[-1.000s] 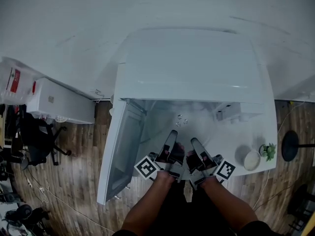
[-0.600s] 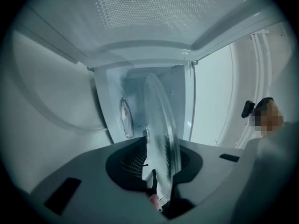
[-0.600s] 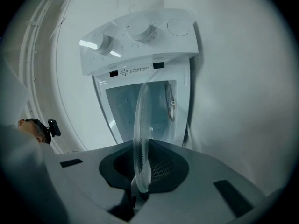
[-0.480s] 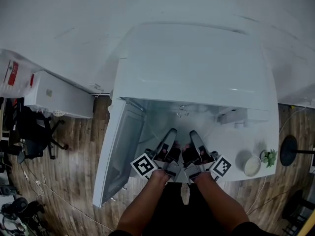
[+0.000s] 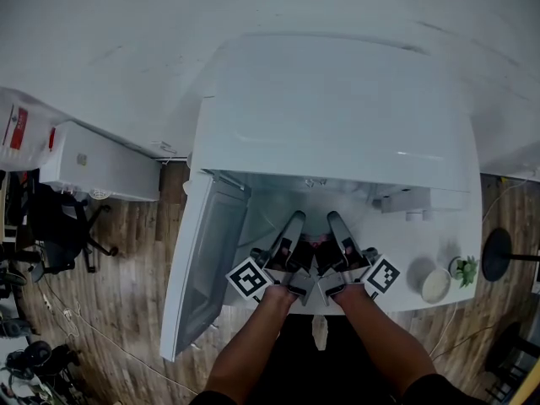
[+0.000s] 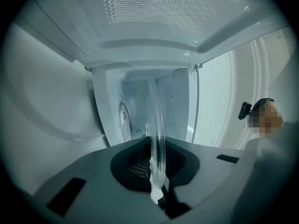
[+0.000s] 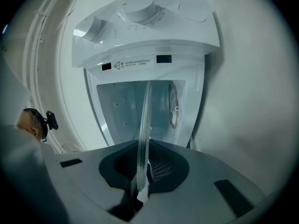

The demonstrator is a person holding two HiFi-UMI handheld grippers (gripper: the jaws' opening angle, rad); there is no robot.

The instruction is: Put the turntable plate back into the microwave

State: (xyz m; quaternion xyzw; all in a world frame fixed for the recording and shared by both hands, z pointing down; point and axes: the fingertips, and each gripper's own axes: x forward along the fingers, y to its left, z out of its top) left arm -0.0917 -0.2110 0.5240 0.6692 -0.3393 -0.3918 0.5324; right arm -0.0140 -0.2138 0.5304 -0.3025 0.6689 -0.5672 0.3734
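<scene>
Left gripper (image 5: 294, 224), right gripper (image 5: 336, 223): jaws of each clamped on rim of glass turntable plate (image 6: 155, 125). Plate at open mouth of microwave (image 5: 337, 116); door (image 5: 205, 260) swung open at microwave's left.

White table (image 5: 398, 258), microwave (image 5: 337, 116) on it, small bowl (image 5: 435, 285), potted plant (image 5: 465, 269)

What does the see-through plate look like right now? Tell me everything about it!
The turntable plate is clear glass, thin, with a slightly thicker, ridged rim. Both gripper views catch it edge-on, so it looks like a narrow shiny strip. The left tool and the right tool each pinch its near rim, side by side. It is held at the mouth of the open microwave, pointing into the white cavity.
</scene>
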